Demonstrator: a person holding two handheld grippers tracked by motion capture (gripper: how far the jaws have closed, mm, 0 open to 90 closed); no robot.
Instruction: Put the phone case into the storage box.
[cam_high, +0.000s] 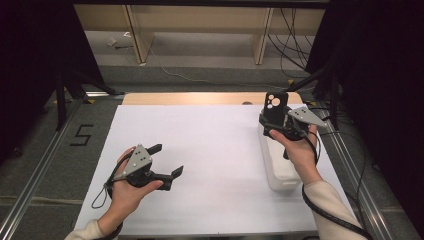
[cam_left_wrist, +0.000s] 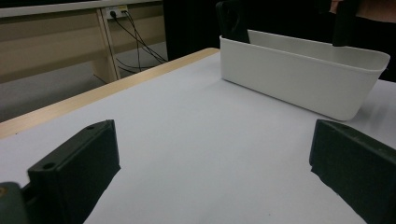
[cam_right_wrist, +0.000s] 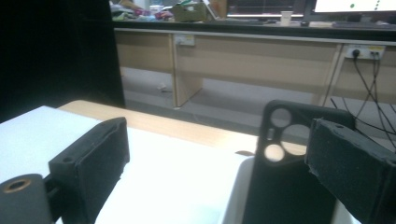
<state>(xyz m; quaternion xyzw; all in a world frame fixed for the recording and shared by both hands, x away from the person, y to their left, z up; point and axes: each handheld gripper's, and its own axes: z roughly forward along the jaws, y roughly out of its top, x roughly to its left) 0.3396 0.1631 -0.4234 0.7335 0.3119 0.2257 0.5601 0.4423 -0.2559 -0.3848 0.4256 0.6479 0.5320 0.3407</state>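
Observation:
A black phone case (cam_high: 276, 103) with round camera holes stands upright at the far end of a long white bin (cam_high: 280, 175) on the table's right side. My right gripper (cam_high: 270, 126) hovers over that end of the bin, open; in the right gripper view the case (cam_right_wrist: 285, 186) rises between its wide-apart jaws, close to the right one, and the bin's rim (cam_right_wrist: 235, 186) lies below. My left gripper (cam_high: 166, 160) is held open above the white sheet at front left, nothing between its jaws. From the left gripper view, the bin (cam_left_wrist: 299, 79) and case (cam_left_wrist: 232, 21) lie ahead.
A white sheet (cam_high: 210, 145) covers most of the wooden table (cam_high: 200, 98). Metal rails run along both sides of the table. Beyond its far edge are desk legs (cam_high: 137, 35) and loose cables (cam_high: 295, 45) on the floor.

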